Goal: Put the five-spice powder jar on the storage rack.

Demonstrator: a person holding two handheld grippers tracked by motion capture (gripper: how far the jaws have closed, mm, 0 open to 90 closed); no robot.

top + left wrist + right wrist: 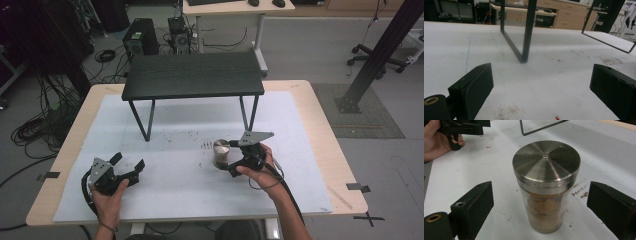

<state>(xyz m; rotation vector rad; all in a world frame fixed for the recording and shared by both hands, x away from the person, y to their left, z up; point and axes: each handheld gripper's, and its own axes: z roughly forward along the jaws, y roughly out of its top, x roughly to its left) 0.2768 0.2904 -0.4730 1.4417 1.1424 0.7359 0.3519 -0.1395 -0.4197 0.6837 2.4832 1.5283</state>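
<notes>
- A lab or technical workroom, not a home.
- Computer towers (141,42) stand on the grey floor, with tangles of black cables (42,127) beside the bench (320,130).
- A desk (230,9) carries a keyboard and mice.
- A black metal frame post (375,55) rises at right.
- Wooden cabinets (564,17) line the far wall.

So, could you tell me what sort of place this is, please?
Probably a lab or workshop: black computer towers and tangled cables on the floor, wooden cabinets behind, and a white-covered work table.
</notes>
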